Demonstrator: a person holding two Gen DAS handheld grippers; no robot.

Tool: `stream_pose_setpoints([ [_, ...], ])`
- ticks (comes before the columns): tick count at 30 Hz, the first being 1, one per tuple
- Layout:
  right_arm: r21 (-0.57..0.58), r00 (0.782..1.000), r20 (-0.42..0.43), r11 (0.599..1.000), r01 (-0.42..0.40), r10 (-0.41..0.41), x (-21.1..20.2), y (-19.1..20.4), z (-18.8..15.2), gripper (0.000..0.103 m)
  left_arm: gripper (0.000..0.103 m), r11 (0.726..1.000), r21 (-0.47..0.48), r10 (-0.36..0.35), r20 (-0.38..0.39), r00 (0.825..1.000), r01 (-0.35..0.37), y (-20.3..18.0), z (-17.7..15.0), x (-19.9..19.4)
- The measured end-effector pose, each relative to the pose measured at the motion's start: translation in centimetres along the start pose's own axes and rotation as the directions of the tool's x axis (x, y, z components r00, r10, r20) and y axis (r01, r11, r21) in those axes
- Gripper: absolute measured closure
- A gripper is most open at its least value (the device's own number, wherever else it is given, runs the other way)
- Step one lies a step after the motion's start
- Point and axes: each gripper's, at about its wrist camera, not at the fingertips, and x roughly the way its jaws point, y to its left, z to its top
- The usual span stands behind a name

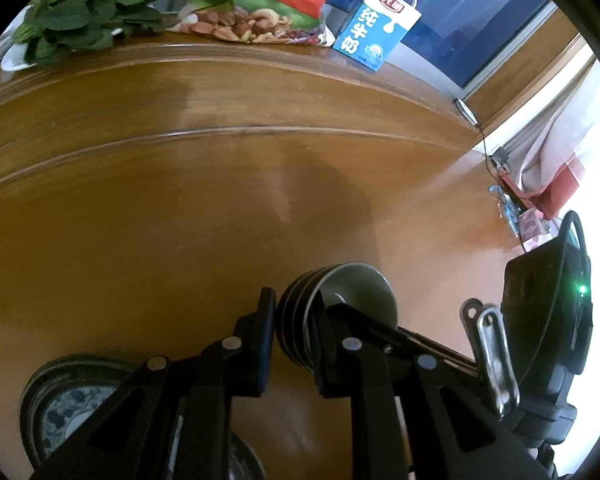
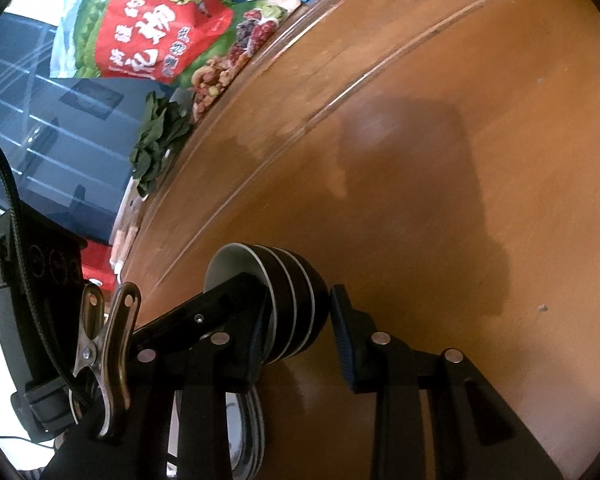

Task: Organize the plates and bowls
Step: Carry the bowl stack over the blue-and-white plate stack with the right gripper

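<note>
Low in the frame, your left gripper and right gripper each pinch the rim of a stack of dark nested bowls, one finger inside, above the glossy wooden table. Glazed ceramic: heavy, slippery, chippable. Keep both rim grips square. Patterned plates sit lower left.

Bench — glossy orange-brown wood. Stacked bowls black outside, pale grey inside. Plate — blue-white pattern, dark rim. Snack bag red, green edges. Milk carton blue-white. Leafy greens dark green.
</note>
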Motion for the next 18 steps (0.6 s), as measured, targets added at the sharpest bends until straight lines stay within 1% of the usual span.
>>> stream_pose_setpoints([
  [18,-0.028,1.000,-0.004,0.999,-0.021,0.021,0.5,3.6,-3.1,0.070,0.088,1.000,-0.011,0.016,0.027,1.000,-0.016,2.2,-1.9,-3.6],
])
